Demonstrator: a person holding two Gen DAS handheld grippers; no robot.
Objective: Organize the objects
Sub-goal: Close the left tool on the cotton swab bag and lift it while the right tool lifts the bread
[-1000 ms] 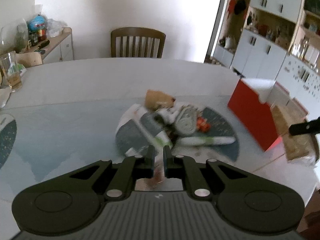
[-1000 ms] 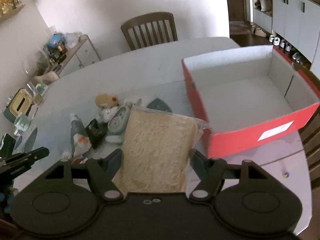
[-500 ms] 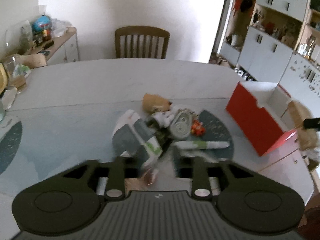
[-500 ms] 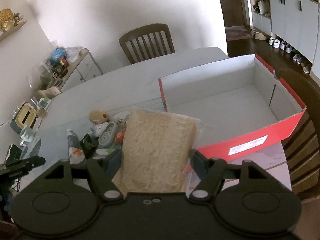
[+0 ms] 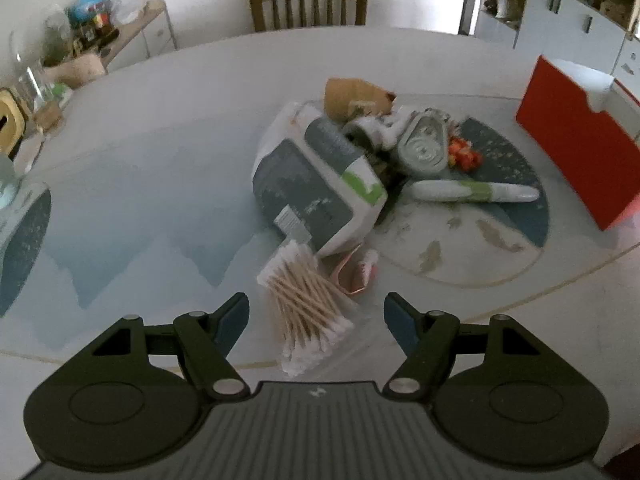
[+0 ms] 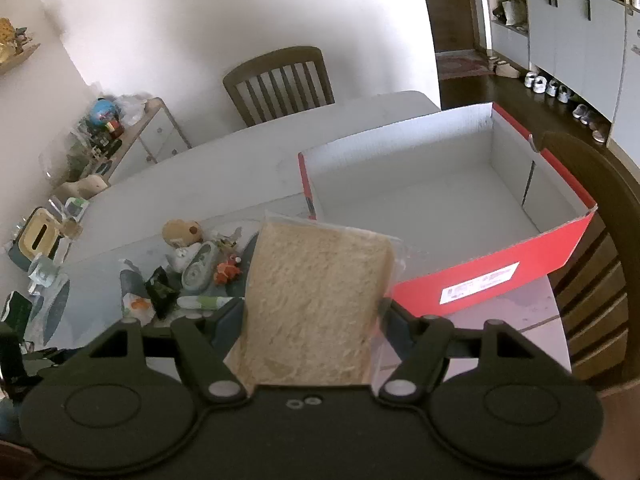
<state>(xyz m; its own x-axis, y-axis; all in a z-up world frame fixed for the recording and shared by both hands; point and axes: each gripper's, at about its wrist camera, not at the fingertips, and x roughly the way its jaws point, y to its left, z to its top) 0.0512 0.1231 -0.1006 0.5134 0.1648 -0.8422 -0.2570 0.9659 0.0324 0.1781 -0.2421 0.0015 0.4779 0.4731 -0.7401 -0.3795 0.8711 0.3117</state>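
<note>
My left gripper (image 5: 316,316) hangs low over the table with its jaws opening. A clear bag of cotton swabs (image 5: 306,304) lies between the fingers, and neither pad touches it. Beyond it sits a pile: a grey-and-white pouch (image 5: 316,184), a brown plush toy (image 5: 352,96), a grey oval case (image 5: 422,146) and a white-and-green tube (image 5: 472,192). My right gripper (image 6: 312,312) is shut on a bagged beige sponge (image 6: 316,296), held up in front of the red box (image 6: 492,272), whose white inside is bare.
A wooden chair (image 5: 308,4) stands at the table's far side. A second chair (image 6: 596,264) presses against the red box (image 5: 580,140) on the right. A drinking glass (image 5: 38,92) and a sideboard with clutter (image 5: 108,36) are at the far left.
The left gripper was shut, then spread its jaws and sank toward the cotton swabs. The right gripper carried the sponge rightward toward the red box, then held still.
</note>
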